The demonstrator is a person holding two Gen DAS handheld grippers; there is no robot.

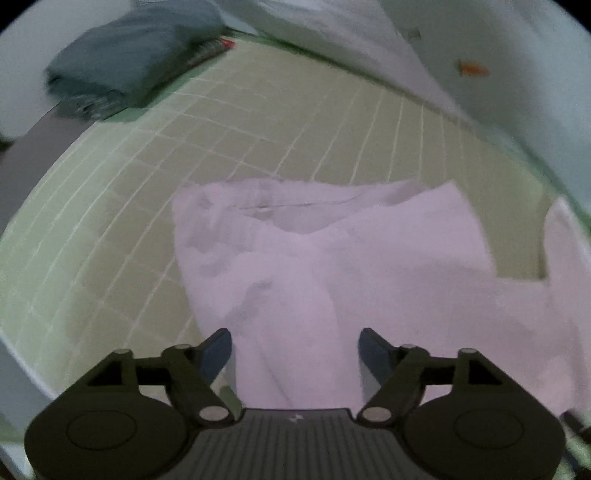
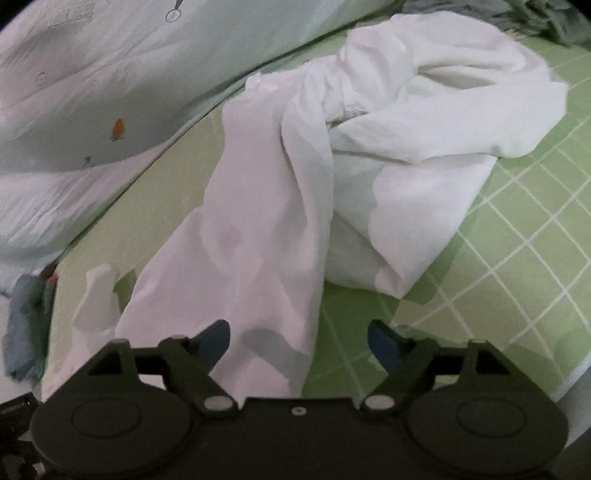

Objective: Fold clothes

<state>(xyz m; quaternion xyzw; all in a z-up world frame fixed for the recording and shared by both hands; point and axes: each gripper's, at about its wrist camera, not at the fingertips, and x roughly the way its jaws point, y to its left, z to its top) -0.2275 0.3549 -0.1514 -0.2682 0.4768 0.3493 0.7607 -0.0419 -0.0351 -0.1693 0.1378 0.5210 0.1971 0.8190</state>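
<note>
A white garment (image 1: 332, 266) lies on a green checked bed sheet (image 1: 147, 166). In the left wrist view it looks partly flattened, with a sleeve or flap at the right. My left gripper (image 1: 294, 350) is open, its fingers apart over the garment's near edge. In the right wrist view the same white garment (image 2: 369, 147) is bunched and twisted, with a long part running toward the camera. My right gripper (image 2: 298, 345) is open, and the cloth's near end lies between and below its fingers. Nothing is pinched in either gripper.
A folded grey-blue garment (image 1: 129, 62) lies at the far left of the sheet. A pale printed quilt (image 2: 92, 92) runs along the sheet's edge. Another grey-green cloth (image 2: 535, 18) sits at the far right corner, and a blue cloth (image 2: 22, 332) at the left edge.
</note>
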